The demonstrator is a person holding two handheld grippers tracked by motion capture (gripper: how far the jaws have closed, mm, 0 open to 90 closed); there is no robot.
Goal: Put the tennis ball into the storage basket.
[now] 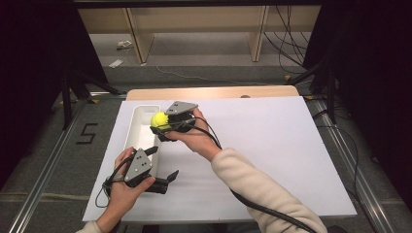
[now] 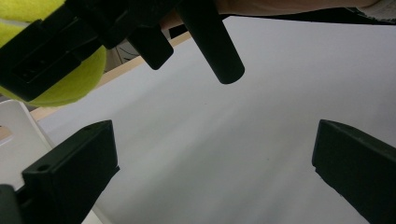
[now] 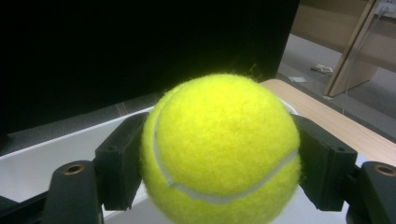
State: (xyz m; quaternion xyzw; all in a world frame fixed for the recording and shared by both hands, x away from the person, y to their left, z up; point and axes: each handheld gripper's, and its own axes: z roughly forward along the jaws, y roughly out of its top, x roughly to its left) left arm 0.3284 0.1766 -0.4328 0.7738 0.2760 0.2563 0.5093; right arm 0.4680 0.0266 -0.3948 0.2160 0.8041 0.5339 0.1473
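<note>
I see the desk (image 1: 272,145) first, covered by a broad white sheet with a strip of bare wood showing along its far edge; on its left part lies a long white tray (image 1: 137,127), running away from me, its pale wall also visible at the lower left of the left gripper view (image 2: 16,121) and behind the ball in the right gripper view (image 3: 56,149); my right arm in its cream sleeve (image 1: 257,189) crosses the sheet from the lower edge toward that tray; the right tongs (image 1: 163,127) sit above the tray's right rim, near its far end, and they are clamped on a yellow tennis ball (image 1: 159,120), one black jaw pressed to each side of it, which the right gripper view (image 3: 219,149) shows plainly with the ball's white seam curving across its front; the ball is held up over the tray rather than resting in it, though I cannot tell how high; in the left gripper view the same ball (image 2: 60,84) appears at the upper left, gripped by the other tool; the left tongs (image 1: 163,170) rest near the desk's front edge just beside the tray's near end, their jaws spread wide with nothing between them, only bare white sheet (image 2: 210,154).
</note>
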